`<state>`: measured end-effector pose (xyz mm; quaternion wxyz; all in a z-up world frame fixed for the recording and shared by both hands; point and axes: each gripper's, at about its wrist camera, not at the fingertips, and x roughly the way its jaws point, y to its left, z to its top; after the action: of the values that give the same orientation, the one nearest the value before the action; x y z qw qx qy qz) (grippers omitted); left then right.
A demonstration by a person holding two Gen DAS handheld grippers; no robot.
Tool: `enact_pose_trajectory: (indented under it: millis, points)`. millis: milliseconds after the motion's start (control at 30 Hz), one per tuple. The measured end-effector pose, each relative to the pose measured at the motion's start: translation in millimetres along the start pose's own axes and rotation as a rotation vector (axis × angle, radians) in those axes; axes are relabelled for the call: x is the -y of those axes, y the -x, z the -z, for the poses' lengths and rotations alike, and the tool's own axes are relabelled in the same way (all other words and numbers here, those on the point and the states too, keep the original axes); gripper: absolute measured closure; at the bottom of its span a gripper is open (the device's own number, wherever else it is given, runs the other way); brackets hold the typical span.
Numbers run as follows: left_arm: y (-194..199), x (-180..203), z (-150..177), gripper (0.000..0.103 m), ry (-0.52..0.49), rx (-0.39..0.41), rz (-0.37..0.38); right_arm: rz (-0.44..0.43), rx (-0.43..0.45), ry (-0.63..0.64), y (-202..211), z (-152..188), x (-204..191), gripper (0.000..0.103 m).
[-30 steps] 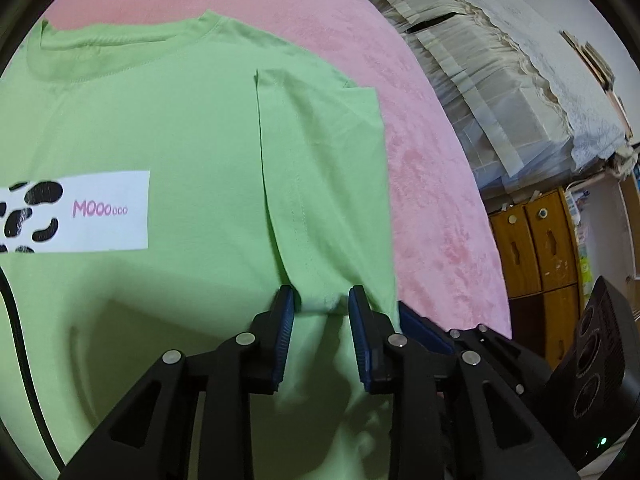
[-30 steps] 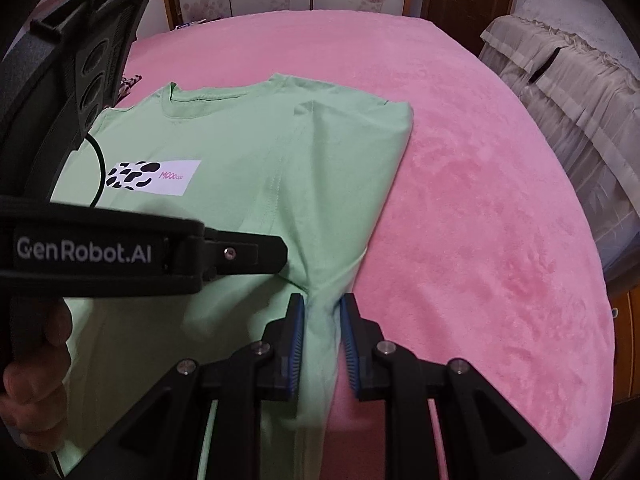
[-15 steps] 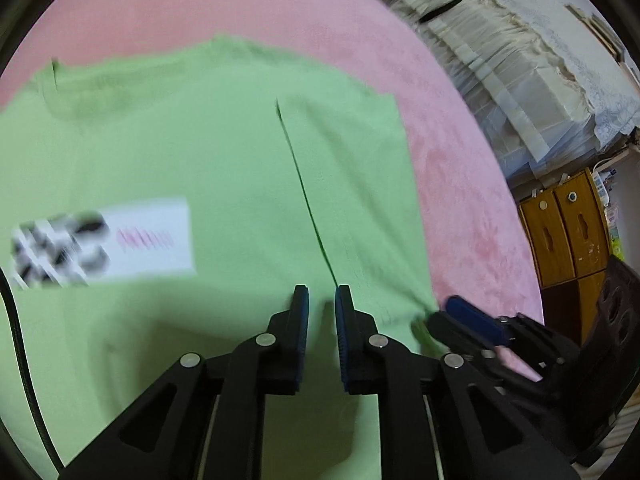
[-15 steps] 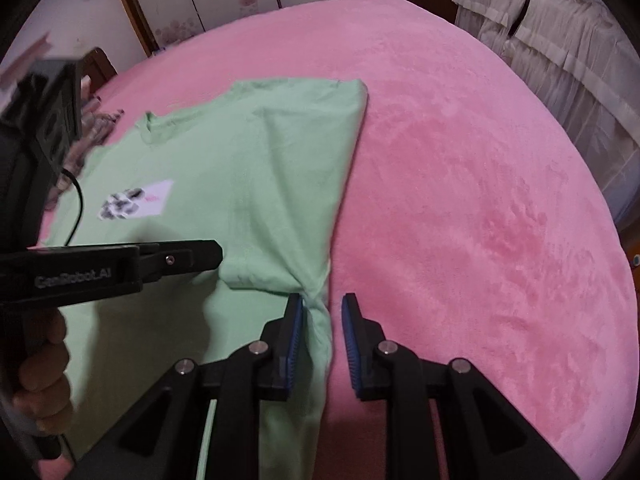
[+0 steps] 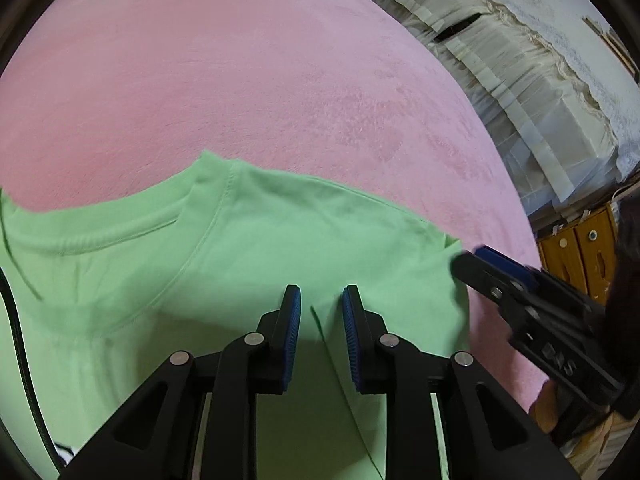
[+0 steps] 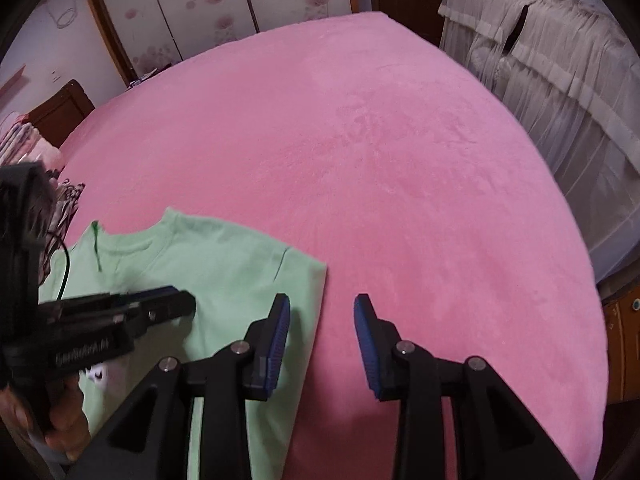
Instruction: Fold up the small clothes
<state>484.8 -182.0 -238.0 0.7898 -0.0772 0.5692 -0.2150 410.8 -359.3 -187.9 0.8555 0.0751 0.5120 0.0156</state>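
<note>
Light-green cotton T-shirt (image 5: 280, 240) lies flat on the pink plush bedspread (image 5: 260, 80), its ribbed neckline (image 5: 188, 196) pointing away and one side already turned in, so that a straight folded edge runs along the right. The left gripper (image 5: 318, 300) is held above the fabric near the shoulder, its blue-padded jaws slightly parted, having just been widening a little, with nothing pinched between them. The right gripper (image 6: 322, 308) is released; its jaws have just been opening and straddle the folded edge, one pad over green cloth, the other over bare bedspread, with no cloth between them. The step in hand appears to be settling this side fold before the next one. It is best done by checking that the folded edge lies straight and parallel to the shirt's centre line, and by smoothing any ripple near the shoulder seam with closed pads rather than dragging. For the next fold, the cloth should be pinched at two matching points and carried over evenly so the layers are not skewed.
</note>
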Motion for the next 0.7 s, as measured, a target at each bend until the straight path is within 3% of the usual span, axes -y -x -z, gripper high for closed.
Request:
enact_pose_trajectory:
  millis: [67, 100, 167, 300, 467, 600, 700]
  points:
    - [-5, 4, 0, 0.084, -0.02, 0.006, -0.022, -0.016, -0.035, -0.005, -13, -1, 1, 0.072]
    - [-7, 6, 0, 0.084, -0.039, 0.015, -0.048, -0.006, -0.039, 0.007, -18, -1, 1, 0.085]
    - [-9, 9, 1, 0.084, -0.068, 0.024, -0.081, 0.055, -0.044, 0.031, -25, 0, 2, 0.1]
    - [-14, 16, 5, 0.084, -0.129, 0.049, -0.138, 0.168, -0.007, 0.056, -25, 5, 8, 0.103]
    - [-8, 25, 5, 0.084, -0.149, 0.053, -0.153, 0.098, 0.004, -0.015, -6, 11, 22, 0.103]
    - [15, 28, 11, 0.073, -0.127, 0.058, -0.16, 0.091, 0.03, -0.007, 26, 23, 12, 0.102]
    - [48, 30, 27, 0.048, -0.118, 0.093, -0.161, 0.079, 0.025, 0.028, 51, 37, -7, 0.102]
